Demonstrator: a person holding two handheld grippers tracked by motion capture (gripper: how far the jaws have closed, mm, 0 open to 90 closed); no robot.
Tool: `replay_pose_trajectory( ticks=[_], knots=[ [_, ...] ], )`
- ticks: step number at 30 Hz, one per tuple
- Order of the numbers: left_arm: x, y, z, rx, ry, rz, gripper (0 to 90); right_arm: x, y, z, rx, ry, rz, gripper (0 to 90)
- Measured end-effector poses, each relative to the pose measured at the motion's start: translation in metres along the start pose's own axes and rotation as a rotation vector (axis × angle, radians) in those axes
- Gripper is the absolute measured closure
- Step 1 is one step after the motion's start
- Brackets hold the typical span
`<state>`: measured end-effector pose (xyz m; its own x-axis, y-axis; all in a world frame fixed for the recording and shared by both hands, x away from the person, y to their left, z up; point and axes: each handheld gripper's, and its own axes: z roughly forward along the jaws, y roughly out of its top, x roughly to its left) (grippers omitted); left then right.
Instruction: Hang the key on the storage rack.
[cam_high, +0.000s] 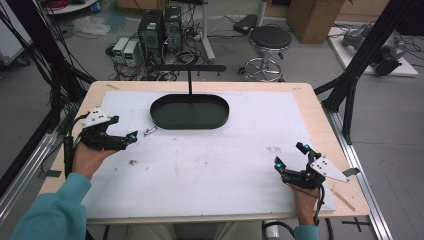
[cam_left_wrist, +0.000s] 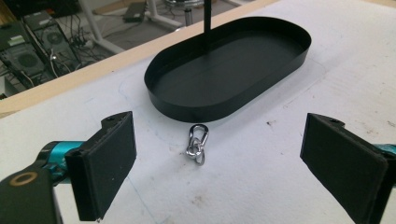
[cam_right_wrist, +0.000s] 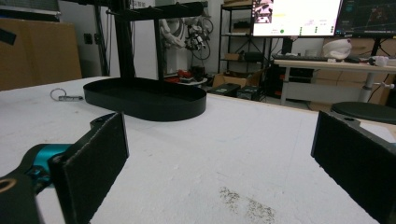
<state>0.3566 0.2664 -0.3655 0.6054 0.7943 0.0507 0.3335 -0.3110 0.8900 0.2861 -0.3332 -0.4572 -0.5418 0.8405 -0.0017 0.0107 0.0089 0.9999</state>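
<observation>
Sitting toward the far middle of the white mat (cam_high: 200, 160): a black oval tray (cam_high: 190, 112), shallow-walled, with a thin black post (cam_high: 190, 82) rising from its far rim and carrying a crossbar on top. Lying on the mat just off the tray's near-left curve, close to the wall but not touching it: a small silver carabiner clip (cam_high: 150, 131) with a ring linked to it. In the left gripper view, showing as a clip (cam_left_wrist: 198, 143) pointing its long end toward the tray wall (cam_left_wrist: 196, 112), bare mat all around it.

Hovering to the near-left of the tray, close beside the clip: the left gripper (cam_high: 127, 131), held in a hand (cam_high: 89, 157) wearing a teal sleeve, jaws spread wide and holding nothing. Framing the clip between the two black pads (cam_left_wrist: 109, 163) in its own view, well apart from either one.

Resting well to the near-right of the tray, by the mat's edge: the right gripper (cam_high: 290, 156), jaws also gaping wide and empty, pointing back toward the tray. Looking low across the mat in its own view, with the tray (cam_right_wrist: 144, 100) ahead and the clip (cam_right_wrist: 65, 95) small and far beyond the tray's left end.
</observation>
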Motion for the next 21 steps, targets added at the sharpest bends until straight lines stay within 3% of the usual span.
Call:
replay_pose_trajectory(
  ticks=[12, 21],
  knots=[
    [0.010, 0.019, 0.028, 0.135, -0.004, 0.014, 11.1, 0.000, 0.000, 0.000, 0.001, 0.000, 0.002, 3.2],
    [0.016, 0.023, 0.047, 0.205, -0.004, 0.004, 11.8, 0.000, 0.000, 0.000, 0.000, -0.001, 0.004, 3.3]
  ],
)
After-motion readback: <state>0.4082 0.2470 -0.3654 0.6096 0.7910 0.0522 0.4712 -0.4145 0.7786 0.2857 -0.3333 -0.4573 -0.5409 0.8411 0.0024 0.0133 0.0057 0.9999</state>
